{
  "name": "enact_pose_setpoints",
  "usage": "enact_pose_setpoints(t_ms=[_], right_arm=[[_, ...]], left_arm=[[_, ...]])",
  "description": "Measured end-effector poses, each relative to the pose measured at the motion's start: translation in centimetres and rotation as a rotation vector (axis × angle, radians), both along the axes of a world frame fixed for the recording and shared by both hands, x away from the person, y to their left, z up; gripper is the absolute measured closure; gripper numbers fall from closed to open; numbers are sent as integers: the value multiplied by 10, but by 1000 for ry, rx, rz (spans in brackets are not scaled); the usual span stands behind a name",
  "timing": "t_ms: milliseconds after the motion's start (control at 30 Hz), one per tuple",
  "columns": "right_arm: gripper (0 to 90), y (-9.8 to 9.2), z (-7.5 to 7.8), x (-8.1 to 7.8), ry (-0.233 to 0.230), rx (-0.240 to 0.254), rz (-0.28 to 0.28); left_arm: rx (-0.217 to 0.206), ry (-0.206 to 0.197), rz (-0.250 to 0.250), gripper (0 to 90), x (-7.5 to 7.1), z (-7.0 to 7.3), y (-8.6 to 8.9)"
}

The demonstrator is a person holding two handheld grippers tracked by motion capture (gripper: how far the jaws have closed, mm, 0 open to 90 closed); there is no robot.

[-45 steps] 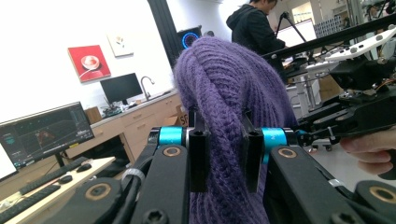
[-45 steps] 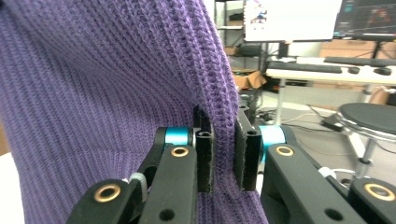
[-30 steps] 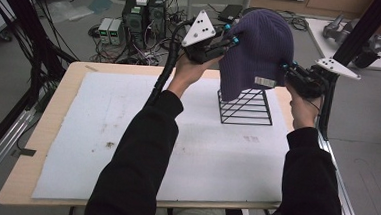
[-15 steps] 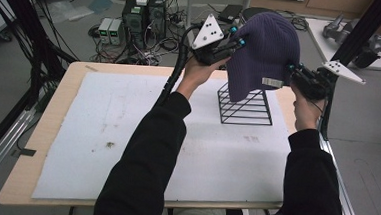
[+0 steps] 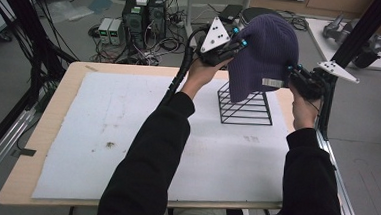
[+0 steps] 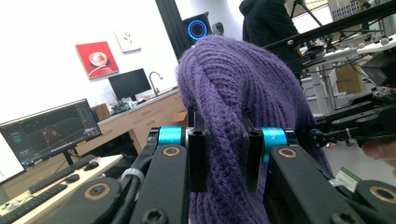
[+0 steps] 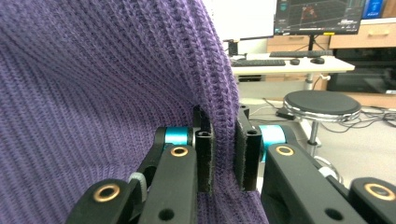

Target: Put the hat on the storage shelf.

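A purple knitted beanie (image 5: 264, 52) hangs in the air above a black wire rack (image 5: 246, 106) at the far right of the table. My left gripper (image 5: 238, 43) is shut on the beanie's left edge, with the knit pinched between its jaws (image 6: 223, 154). At the beanie's right edge, near a small white label, my right gripper (image 5: 291, 76) is shut on the fabric (image 7: 223, 149). The beanie's lower hem hangs over the rack's top and hides part of it.
A white mat (image 5: 127, 133) covers most of the wooden table (image 5: 52, 124). Black frame posts stand at the left and right. Computer boxes and cables lie on the floor beyond the far edge. A desk with monitors and a stool stand farther off.
Both grippers have lifted the beanie higher, so it has come up off the wire rack, and more of the rack's top now shows.
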State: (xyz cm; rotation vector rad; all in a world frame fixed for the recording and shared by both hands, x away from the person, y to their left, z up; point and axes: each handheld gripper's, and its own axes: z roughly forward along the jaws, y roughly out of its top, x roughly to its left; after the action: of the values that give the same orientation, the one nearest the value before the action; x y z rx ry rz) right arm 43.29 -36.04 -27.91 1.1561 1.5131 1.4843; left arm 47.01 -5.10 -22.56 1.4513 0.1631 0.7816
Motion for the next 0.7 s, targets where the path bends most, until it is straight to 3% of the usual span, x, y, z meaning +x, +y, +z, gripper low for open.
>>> enact_pose_setpoints(t_ms=[233, 333, 433, 700], right_arm=[[815, 0, 2, 10, 0, -4, -19], [815, -1, -3, 12, 24, -18, -29], [814, -4, -8, 9, 35, -3, -28], [813, -10, -27, 4, 85, 12, -30]], left_arm=[[0, -6, 23, 782, 6, 0, -6], [13, -3, 16, 782, 7, -3, -10], [14, 0, 8, 782, 6, -6, -11], [65, 24, -16, 781, 8, -21, -16]])
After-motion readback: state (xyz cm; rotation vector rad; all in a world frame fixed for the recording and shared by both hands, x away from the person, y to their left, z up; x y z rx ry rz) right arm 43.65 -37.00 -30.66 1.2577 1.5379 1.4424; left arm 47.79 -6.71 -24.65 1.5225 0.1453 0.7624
